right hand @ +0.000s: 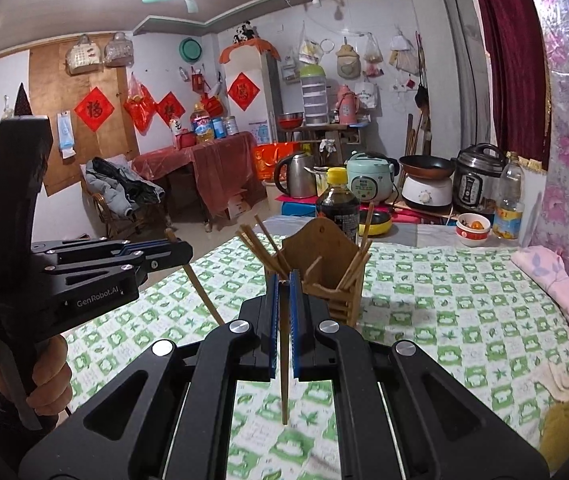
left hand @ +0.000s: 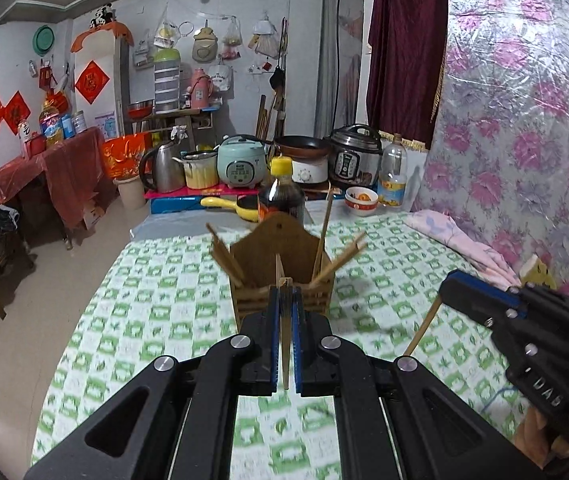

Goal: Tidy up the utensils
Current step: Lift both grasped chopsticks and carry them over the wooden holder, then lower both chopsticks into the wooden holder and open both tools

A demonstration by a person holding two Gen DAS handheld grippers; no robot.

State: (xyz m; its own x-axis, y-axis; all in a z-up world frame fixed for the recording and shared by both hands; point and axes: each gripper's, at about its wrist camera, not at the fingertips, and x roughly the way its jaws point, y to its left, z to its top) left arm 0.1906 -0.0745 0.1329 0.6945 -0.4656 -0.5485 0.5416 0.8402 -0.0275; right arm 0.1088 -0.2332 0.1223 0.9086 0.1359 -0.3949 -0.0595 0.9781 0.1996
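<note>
A wooden chopstick holder (left hand: 268, 260) (right hand: 324, 256) stands on the green-checked tablecloth (left hand: 156, 300) with several chopsticks leaning out of it. My left gripper (left hand: 285, 294) is shut on one chopstick (left hand: 285, 360), just short of the holder's front. My right gripper (right hand: 283, 280) is shut on another chopstick (right hand: 284, 392) that hangs below its pads. In the left wrist view, the right gripper (left hand: 450, 282) comes in from the right with its chopstick (left hand: 422, 330) slanting down. The left gripper (right hand: 184, 248) with its slanted chopstick (right hand: 204, 300) shows at the left of the right wrist view, above the table.
A dark sauce bottle (left hand: 280, 196) (right hand: 338, 204) stands right behind the holder. Further back are a yellow pan (left hand: 228, 204), a bowl (left hand: 360, 200), a plastic bottle (left hand: 392, 176) and cookers. A pink cloth (right hand: 556, 280) lies along the right wall. The table's left edge (left hand: 96, 292) drops to the floor.
</note>
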